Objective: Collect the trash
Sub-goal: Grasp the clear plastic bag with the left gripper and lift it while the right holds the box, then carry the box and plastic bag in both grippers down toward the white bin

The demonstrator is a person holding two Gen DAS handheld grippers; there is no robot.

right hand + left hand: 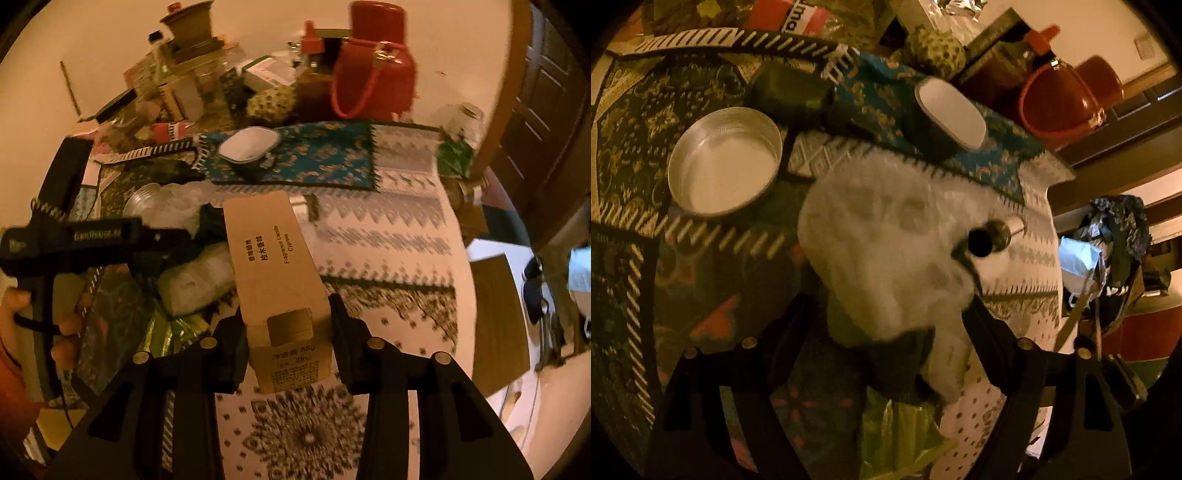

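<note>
1. Right wrist view: my right claw [288,339] is clamping the cardboard candle box [271,258], its long axis running forward above the surface [388,295].
2. My left claw [890,332] is gripping the white plastic wrap [886,251], held left of the box.

My two views are dim and tinted warm orange. Fisheye bending darkens the corners to black and curves the edges. Motion blur smears the white plastic wrap [886,251] at centre; the metal tin [724,162], upper left, catches pale glare.
</note>
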